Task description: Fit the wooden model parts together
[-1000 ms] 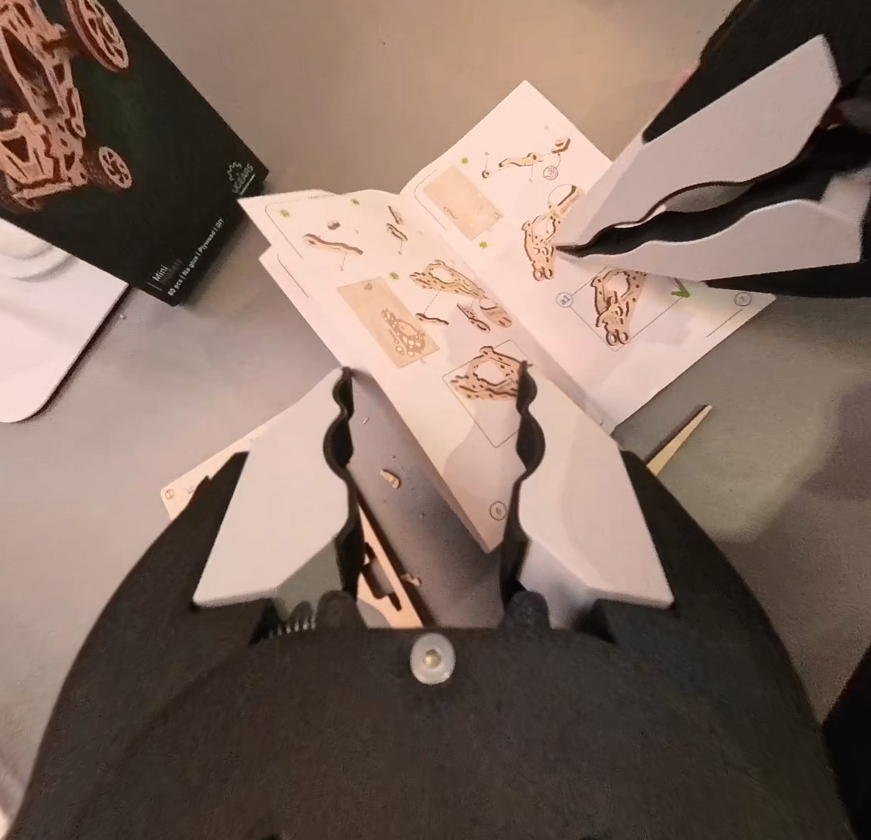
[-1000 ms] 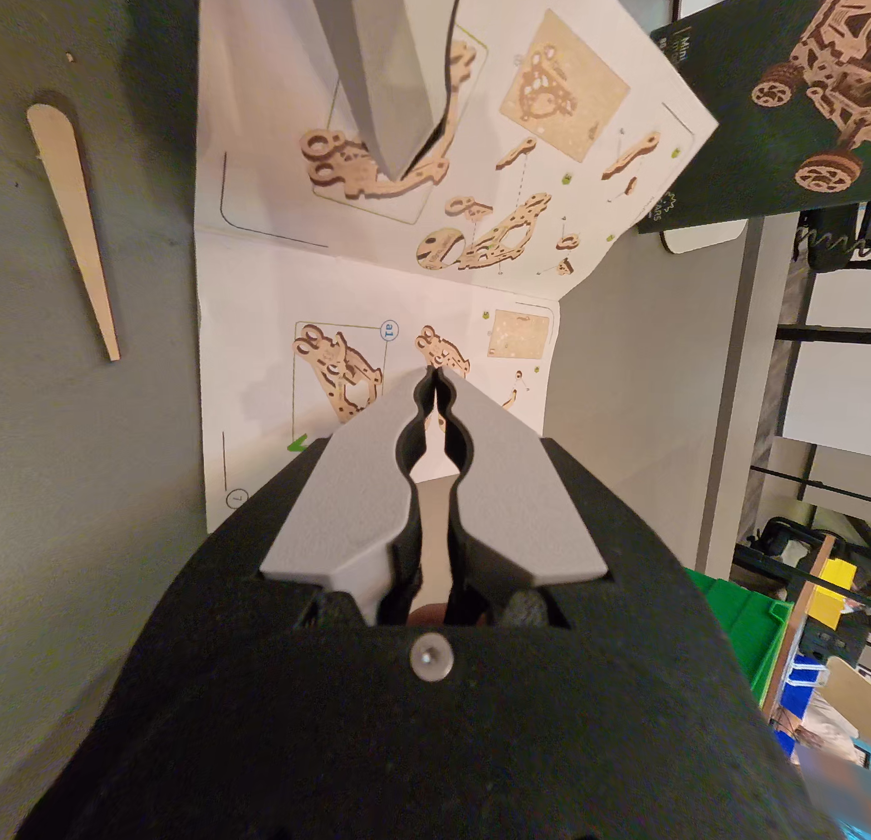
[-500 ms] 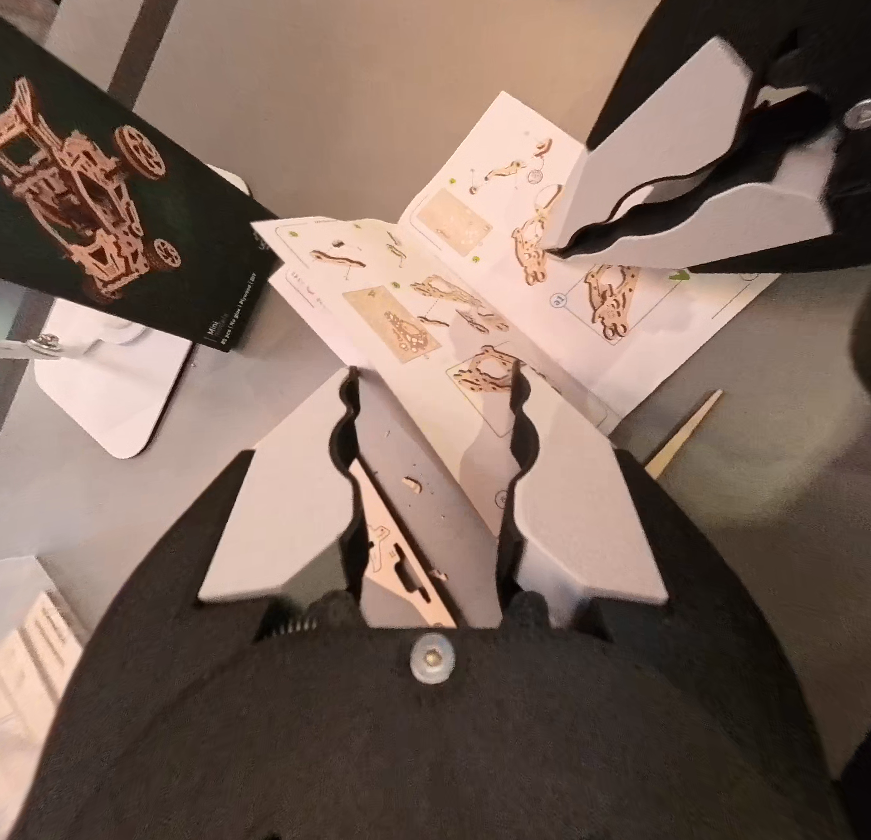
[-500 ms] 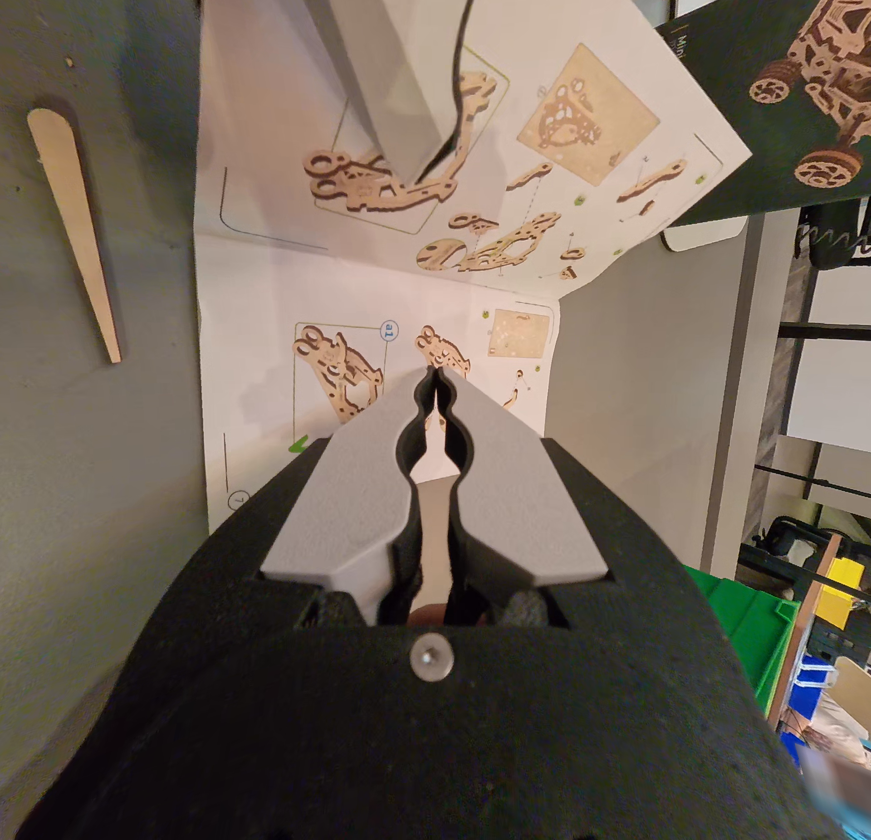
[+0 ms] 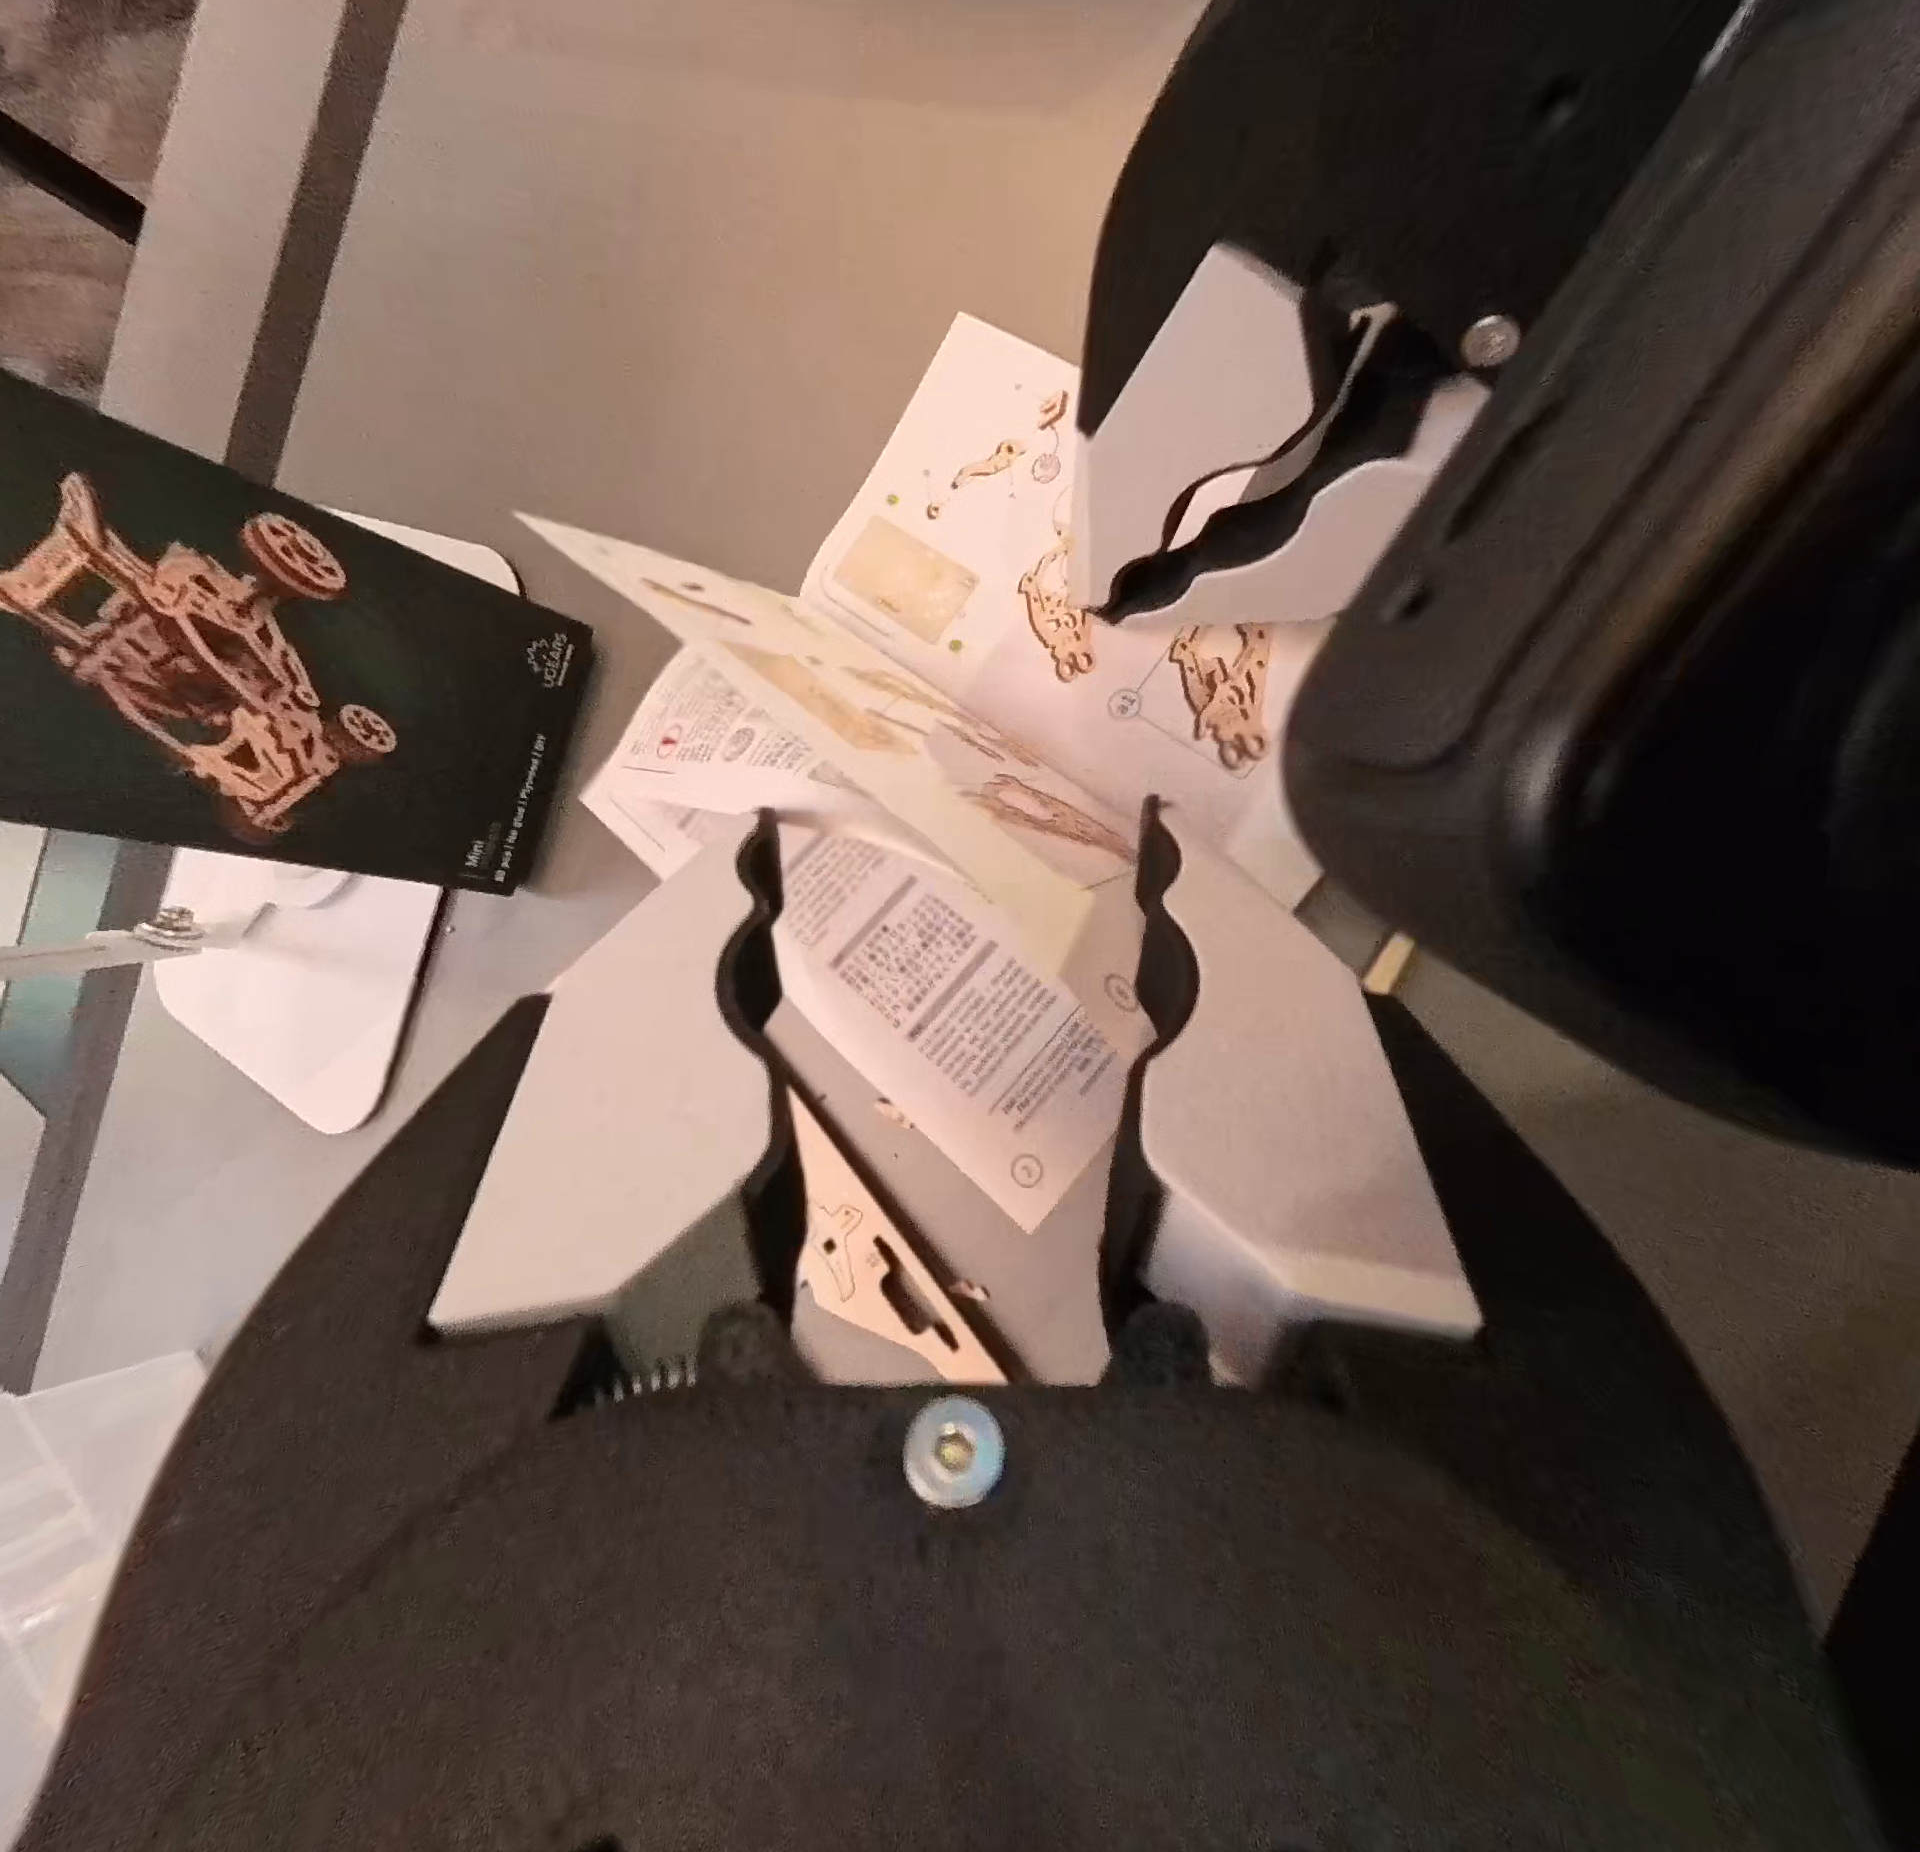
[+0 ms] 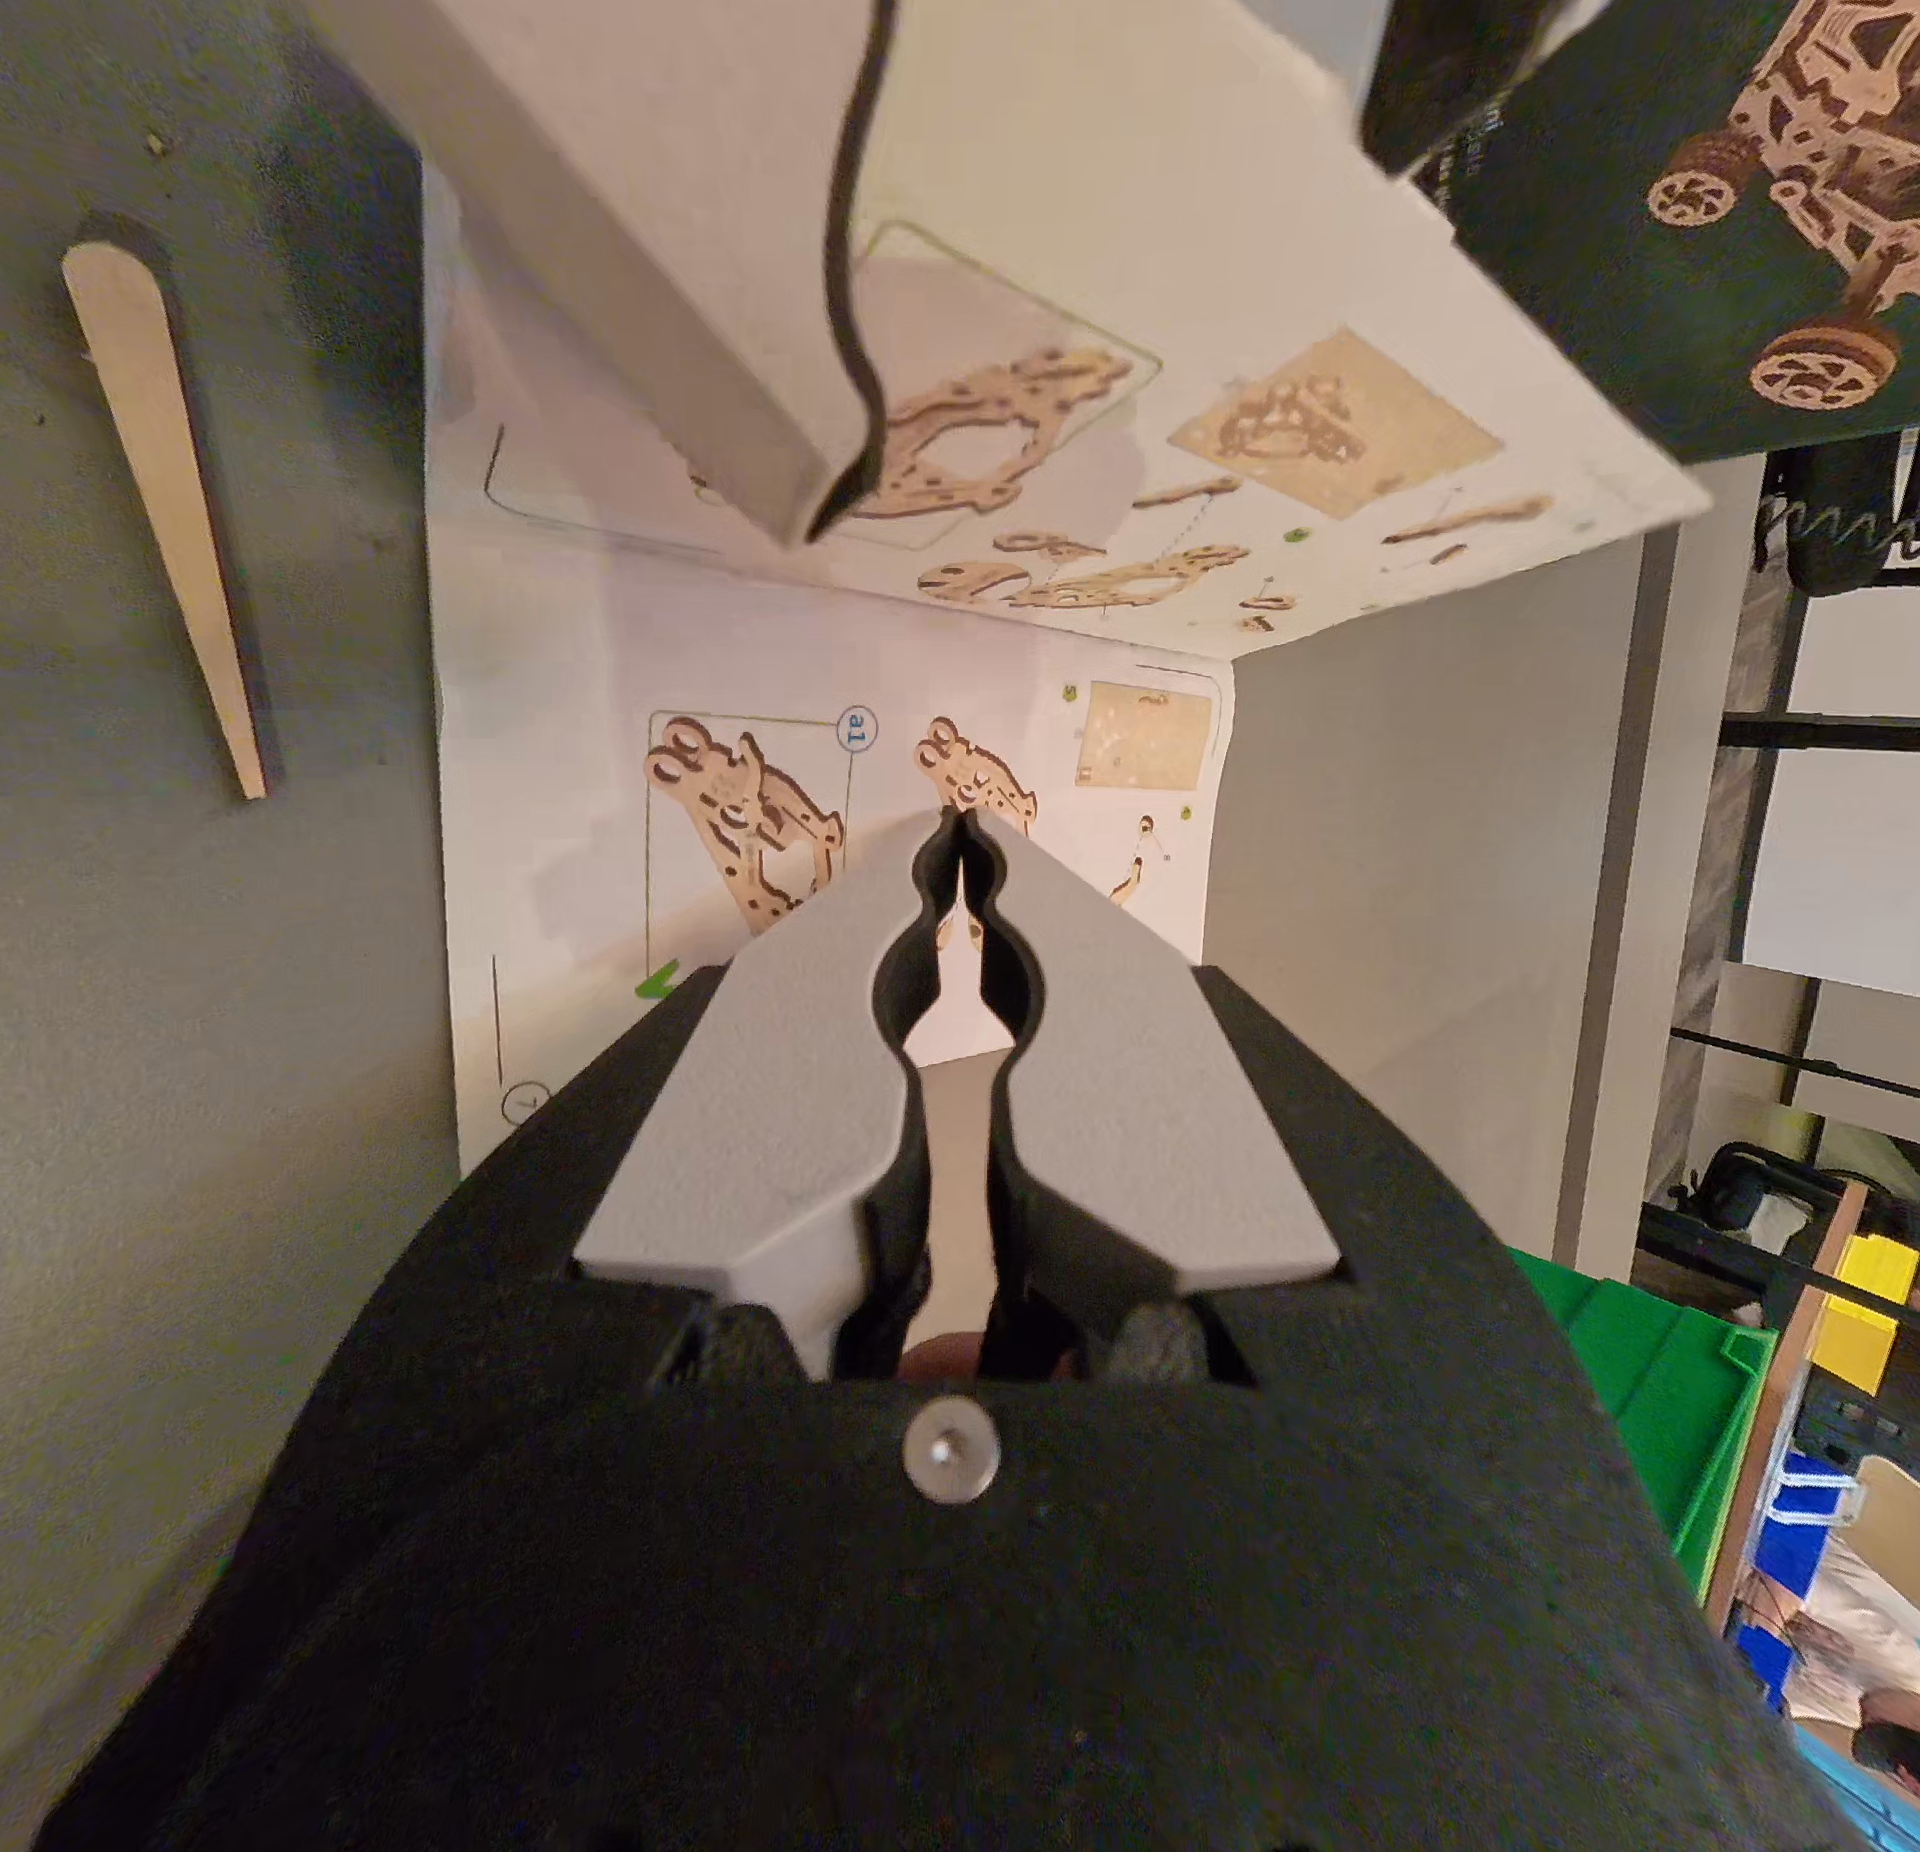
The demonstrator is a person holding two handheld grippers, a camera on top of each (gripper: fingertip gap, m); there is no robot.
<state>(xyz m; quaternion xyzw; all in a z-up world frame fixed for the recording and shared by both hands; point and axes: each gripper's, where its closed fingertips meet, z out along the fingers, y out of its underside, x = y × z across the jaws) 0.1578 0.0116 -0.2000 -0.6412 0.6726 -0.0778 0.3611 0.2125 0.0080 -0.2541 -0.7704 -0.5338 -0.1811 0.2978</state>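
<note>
- Left wrist view showed the left claw [image 5: 951,826] with its light grey, wedge-shaped fingers spread wide, their inner pads black and wavy, nothing pressed between them.
- Under that claw a white paper instruction booklet [image 5: 935,680] lay open on the matte grey tabletop [image 5: 675,244], one leaf lifted and curling between the fingertips.
- A thin, pale plywood sheet [image 5: 883,1272] with laser-cut slots, the wooden model parts' own board, lay flat on the tabletop low between the left fingers, partly under the booklet.
- The right claw [image 6: 956,815] had its fingertips closed together, resting on the booklet's lower page with nothing held between them.
- In the right wrist view a slim, tapered wooden sliver [image 6: 156,493] with one rounded end lay on the tabletop, well apart from the booklet's edge.
- A dark, glossy cardboard box [image 5: 260,659] printed with a wooden vehicle stood beside the booklet; its contents could not be seen.
- Green, yellow and blue plastic bins [image 6: 1704,1387] sat off the tabletop at the right; what they held could not be told.
</note>
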